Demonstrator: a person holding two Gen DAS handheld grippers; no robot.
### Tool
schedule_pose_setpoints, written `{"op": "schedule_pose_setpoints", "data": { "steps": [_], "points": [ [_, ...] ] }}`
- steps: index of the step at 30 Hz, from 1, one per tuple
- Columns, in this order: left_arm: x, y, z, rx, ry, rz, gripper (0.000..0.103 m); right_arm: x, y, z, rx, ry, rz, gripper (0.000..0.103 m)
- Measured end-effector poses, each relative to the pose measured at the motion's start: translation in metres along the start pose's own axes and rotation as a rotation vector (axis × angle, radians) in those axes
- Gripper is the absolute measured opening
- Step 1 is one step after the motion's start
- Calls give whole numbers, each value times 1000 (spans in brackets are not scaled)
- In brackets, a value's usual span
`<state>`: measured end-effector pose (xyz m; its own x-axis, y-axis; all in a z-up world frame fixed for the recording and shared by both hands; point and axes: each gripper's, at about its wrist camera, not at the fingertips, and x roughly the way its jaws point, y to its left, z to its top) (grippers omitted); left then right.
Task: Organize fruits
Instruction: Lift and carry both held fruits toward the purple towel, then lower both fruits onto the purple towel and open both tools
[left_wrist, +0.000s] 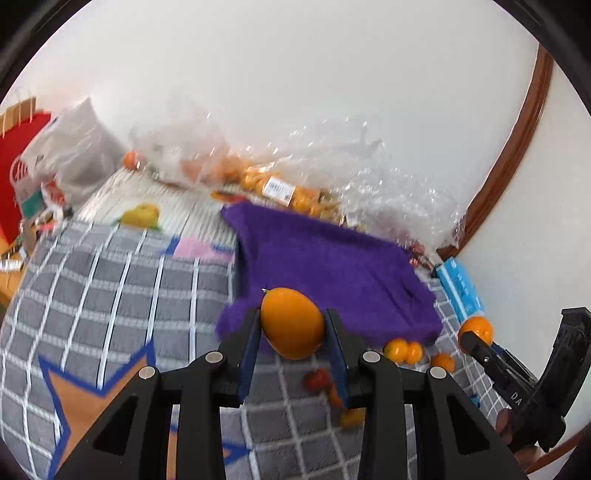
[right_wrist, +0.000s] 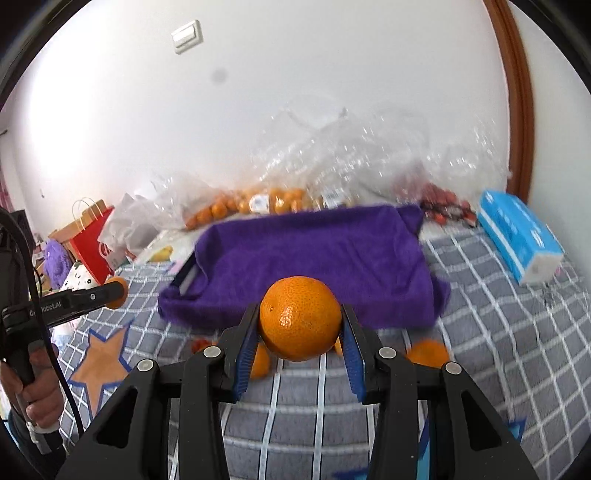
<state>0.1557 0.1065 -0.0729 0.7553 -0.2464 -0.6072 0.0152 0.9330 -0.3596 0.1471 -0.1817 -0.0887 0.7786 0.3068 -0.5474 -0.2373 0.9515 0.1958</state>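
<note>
A smooth, egg-shaped orange fruit (left_wrist: 291, 323) is clamped between the blue pads of the left gripper (left_wrist: 292, 332), held clear above the bed. A round, dimpled orange mandarin (right_wrist: 300, 317) is pinched in the same way by the right gripper (right_wrist: 300, 328), whose black plastic arms are seen at the right edge of the left view with that fruit at their tip. Just beyond both fruits a fuzzy purple towel (right_wrist: 314, 258) is draped over what seems to be a flat tray (only a grey rim shows at its left corner). Below the held fruits, loose small oranges (left_wrist: 402, 350) and a little red fruit (left_wrist: 317, 380) are scattered on the grey quilted bedspread (left_wrist: 110, 295), which is crossed by white grid lines and patched with an orange, blue-edged star. Against the far wall, crinkled clear plastic bags (right_wrist: 332, 162) are piled; one is filled with small oranges (right_wrist: 258, 203), another at the right with red fruits (right_wrist: 443, 203). A light-blue tissue pack (right_wrist: 517, 236) lies at the far right, and a red paper carrier bag (right_wrist: 92, 240) stands at the far left.
</note>
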Motion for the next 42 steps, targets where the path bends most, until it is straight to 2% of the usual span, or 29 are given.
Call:
{"op": "schedule_pose_setpoints", "data": {
  "steps": [6, 12, 18, 22, 27, 32, 42],
  "points": [
    [15, -14, 35, -7, -34, -46, 33, 17, -1, 30, -11, -36, 5, 42],
    [47, -25, 55, 0, -39, -47, 33, 41, -6, 54, -1, -56, 3, 42],
    [75, -29, 58, 15, -67, -50, 33, 64, -14, 74, 16, -85, -16, 42],
    [93, -18, 49, -1, -42, -39, 33, 80, -24, 69, 41, -90, -25, 42],
    [107, -8, 44, -29, -33, -23, 33, 99, -39, 57, 71, -29, -18, 42],
    [116, -9, 39, -4, -33, 11, 33, 104, -49, 55, 68, -18, -28, 42],
    [128, -10, 35, 5, -8, 3, 33, 114, -58, 50, 79, 8, -31, 42]
  ]
}}
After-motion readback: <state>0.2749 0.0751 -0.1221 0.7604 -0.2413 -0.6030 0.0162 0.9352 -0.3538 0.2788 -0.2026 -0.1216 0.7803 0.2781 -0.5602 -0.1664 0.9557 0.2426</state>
